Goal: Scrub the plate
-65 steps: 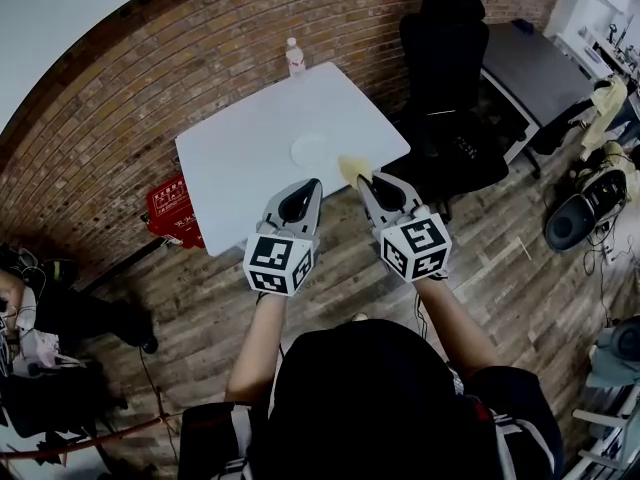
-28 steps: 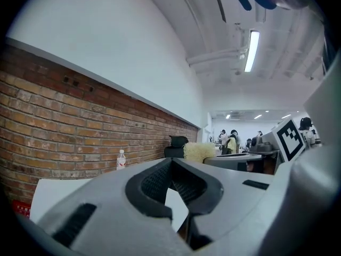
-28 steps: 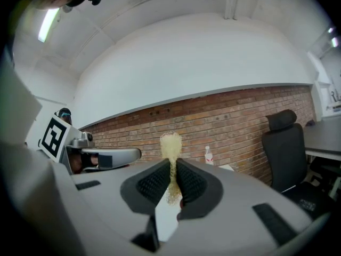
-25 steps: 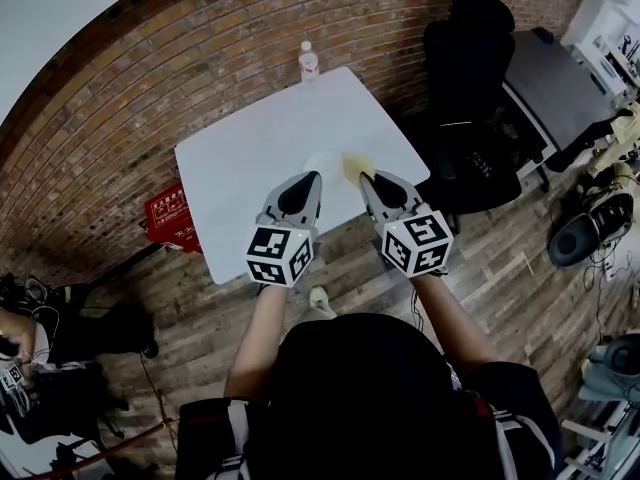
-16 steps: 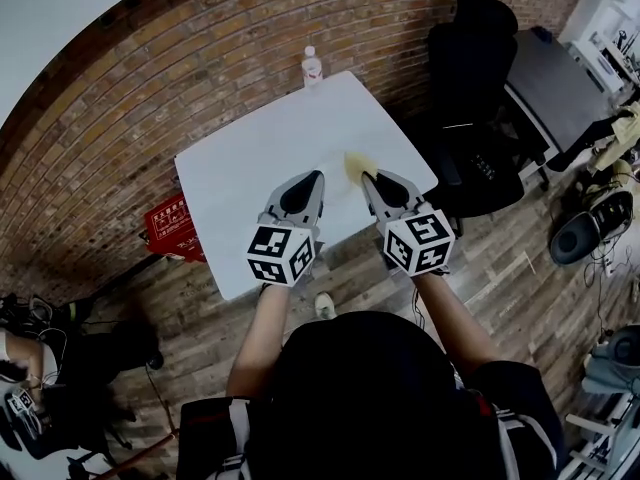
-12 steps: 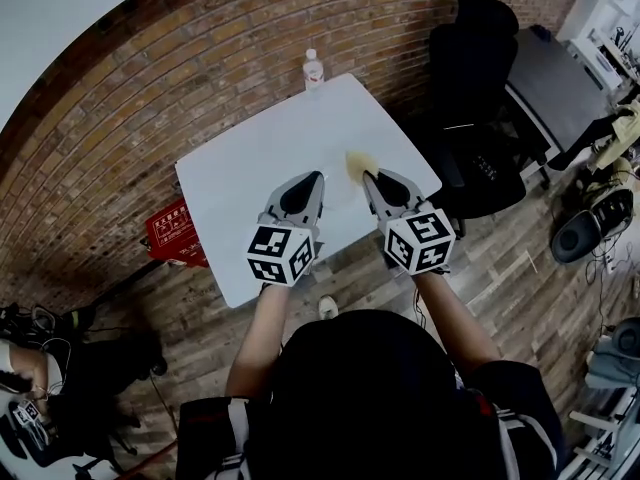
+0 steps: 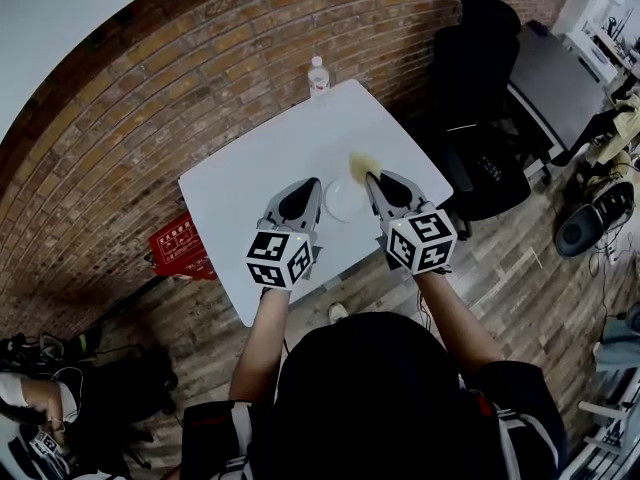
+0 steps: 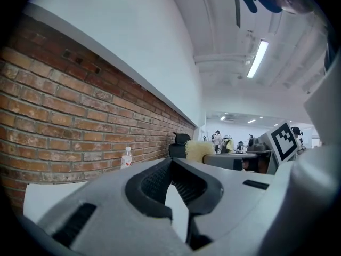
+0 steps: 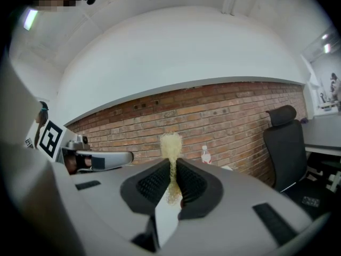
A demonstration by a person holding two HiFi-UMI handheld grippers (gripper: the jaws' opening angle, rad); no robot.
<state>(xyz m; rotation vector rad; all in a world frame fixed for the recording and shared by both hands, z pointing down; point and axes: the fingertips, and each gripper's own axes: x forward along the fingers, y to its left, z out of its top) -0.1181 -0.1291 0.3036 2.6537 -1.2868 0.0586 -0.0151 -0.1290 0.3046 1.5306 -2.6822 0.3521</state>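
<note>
A white plate (image 7: 345,199) lies on the white table (image 7: 250,183), between my two grippers in the head view. My left gripper (image 7: 312,185) hovers over the table's near part, left of the plate, shut with nothing in it; the left gripper view shows its jaws (image 8: 171,167) closed. My right gripper (image 7: 367,178) is shut on a yellow scrub sponge (image 7: 361,163), which pokes out past its tips above the plate's far right edge. That sponge (image 9: 171,143) sticks up between the pads in the right gripper view.
A water bottle (image 7: 318,75) stands at the table's far edge by the brick wall. A black office chair (image 7: 478,78) is right of the table, a red crate (image 7: 177,246) on the floor to its left.
The view has closed in on the table: both grippers now hang over its near part with the plate between them. The grips have not changed.
</note>
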